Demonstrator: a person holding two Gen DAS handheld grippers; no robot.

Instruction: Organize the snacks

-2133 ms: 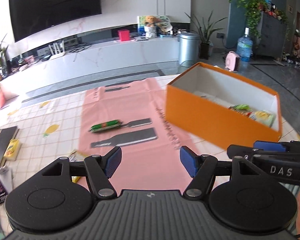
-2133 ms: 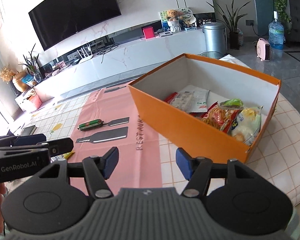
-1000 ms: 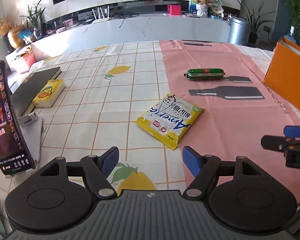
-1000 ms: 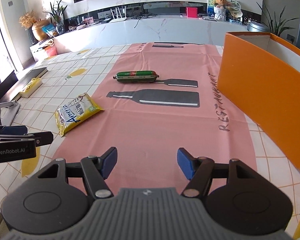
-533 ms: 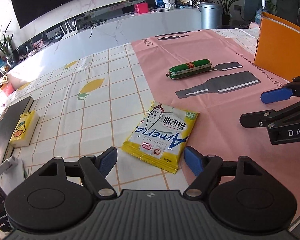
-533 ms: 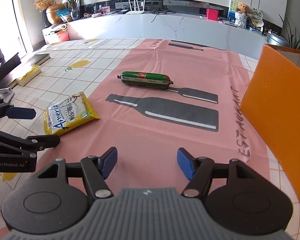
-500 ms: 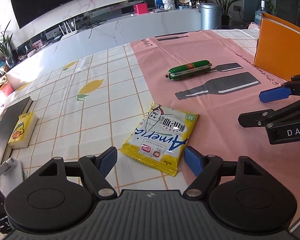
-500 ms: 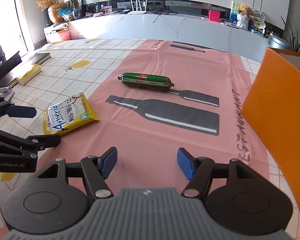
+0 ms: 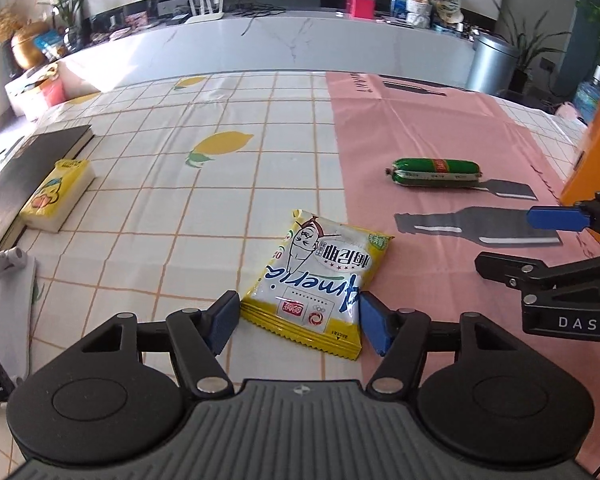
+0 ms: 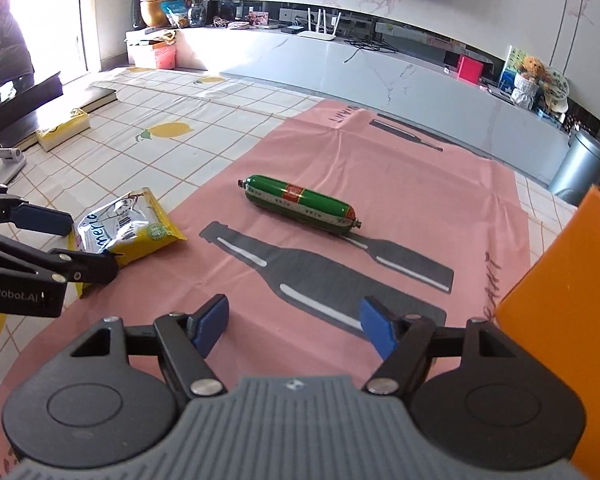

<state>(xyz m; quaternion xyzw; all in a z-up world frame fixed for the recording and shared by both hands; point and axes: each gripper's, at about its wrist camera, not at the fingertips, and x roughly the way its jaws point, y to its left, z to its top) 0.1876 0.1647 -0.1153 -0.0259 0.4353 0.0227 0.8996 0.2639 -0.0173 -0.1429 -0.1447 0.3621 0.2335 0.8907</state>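
A yellow snack packet (image 9: 320,272) lies flat on the checked tablecloth at the pink mat's left edge. My left gripper (image 9: 299,322) is low over its near end. The jaws are closing, with the packet's near edge between the blue pads and the packet not crumpled. A green sausage (image 10: 300,204) lies on the pink mat (image 10: 400,184), ahead of my right gripper (image 10: 294,326). That gripper's jaws are opening with nothing between them. In the left wrist view the right gripper (image 9: 528,244) hangs at the right. The orange box (image 10: 572,300) stands at the right edge, its inside hidden.
A black book (image 9: 32,160) with a yellow tissue pack (image 9: 56,196) beside it lies at the table's left. A white stand (image 9: 4,260) sits near them. Beyond the table are a long white counter and a metal bin (image 9: 492,64).
My left gripper has come closer to the yellow packet and its pads have narrowed around the near edge. The right gripper has rolled and shifted toward the sausage, jaws slightly wider.
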